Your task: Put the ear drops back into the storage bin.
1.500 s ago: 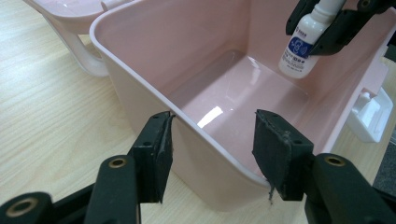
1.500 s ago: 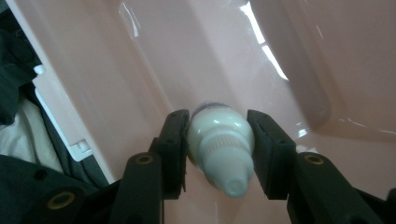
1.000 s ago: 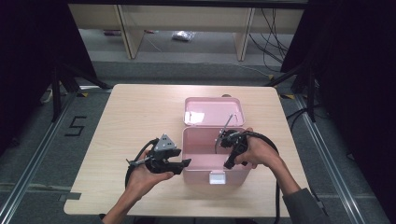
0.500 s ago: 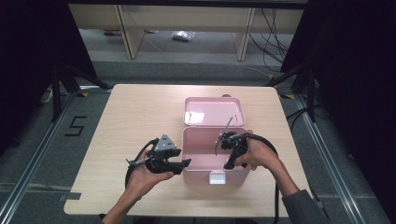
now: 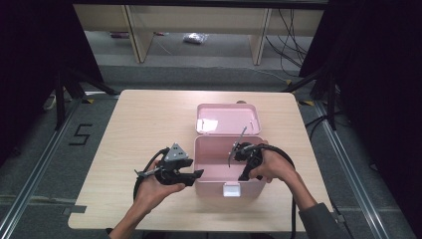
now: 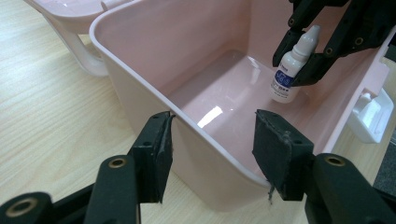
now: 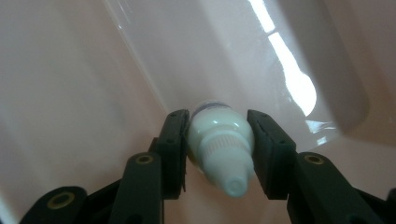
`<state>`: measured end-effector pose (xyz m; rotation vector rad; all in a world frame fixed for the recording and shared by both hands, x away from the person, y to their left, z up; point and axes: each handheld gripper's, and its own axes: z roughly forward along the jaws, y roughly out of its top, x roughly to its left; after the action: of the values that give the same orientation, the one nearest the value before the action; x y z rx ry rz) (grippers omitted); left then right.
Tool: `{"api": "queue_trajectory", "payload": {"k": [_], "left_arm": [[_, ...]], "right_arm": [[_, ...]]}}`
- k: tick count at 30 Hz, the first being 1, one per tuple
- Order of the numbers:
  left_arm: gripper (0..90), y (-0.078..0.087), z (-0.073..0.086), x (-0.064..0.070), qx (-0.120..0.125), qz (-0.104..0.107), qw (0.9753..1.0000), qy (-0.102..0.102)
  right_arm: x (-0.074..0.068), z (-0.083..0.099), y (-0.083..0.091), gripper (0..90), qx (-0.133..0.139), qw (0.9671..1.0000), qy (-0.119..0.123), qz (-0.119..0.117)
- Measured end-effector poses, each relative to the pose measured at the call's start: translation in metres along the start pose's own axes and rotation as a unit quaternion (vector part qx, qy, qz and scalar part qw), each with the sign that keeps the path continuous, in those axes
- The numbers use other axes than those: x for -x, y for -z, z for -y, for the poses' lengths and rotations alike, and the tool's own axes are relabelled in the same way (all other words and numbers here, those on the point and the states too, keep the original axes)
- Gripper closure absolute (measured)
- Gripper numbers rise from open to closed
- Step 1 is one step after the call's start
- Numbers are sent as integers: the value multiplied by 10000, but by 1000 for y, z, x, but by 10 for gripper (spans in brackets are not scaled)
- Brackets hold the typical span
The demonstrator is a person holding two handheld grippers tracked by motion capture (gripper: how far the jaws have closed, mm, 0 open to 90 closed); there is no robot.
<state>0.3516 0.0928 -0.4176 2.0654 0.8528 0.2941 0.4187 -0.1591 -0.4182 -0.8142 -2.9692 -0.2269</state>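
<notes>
Dropper bottle [image 6: 290, 65]: upright on the floor of the open pink box [image 5: 214, 174], clamped at its cap by the right gripper [image 7: 218, 149] for placement; left gripper [image 6: 212, 154], jaws apart, straddles the box's wall to steady it.

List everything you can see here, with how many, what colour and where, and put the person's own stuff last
Box: one, pink, open, near the front middle of the table, lid lying back behind it.
Latch: one, white, on the box's front wall.
Dropper bottle: one, white with a blue label, upright inside the box, base at the floor.
Table: one, light wood.
Shelving: pale wood, on the floor beyond the table.
Left gripper: one, black, jaws open astride the box's side wall.
Right gripper: one, black, jaws on both sides of the bottle's top, inside the box.
Hands: two, one holding each gripper, left hand, right hand.
</notes>
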Motion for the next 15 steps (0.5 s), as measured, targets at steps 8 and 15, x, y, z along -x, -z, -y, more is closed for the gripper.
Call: {"api": "queue_trajectory", "payload": {"k": [8, 15], "left_arm": [[470, 0, 0, 0, 1, -22, 10000, -16], [469, 0, 0, 0, 8, 2, 10000, 3]], "right_arm": [[0, -2, -3, 603, -38, 10000, 20, -16], [2, -2, -2, 572, 26, 10000, 92, -24]]}}
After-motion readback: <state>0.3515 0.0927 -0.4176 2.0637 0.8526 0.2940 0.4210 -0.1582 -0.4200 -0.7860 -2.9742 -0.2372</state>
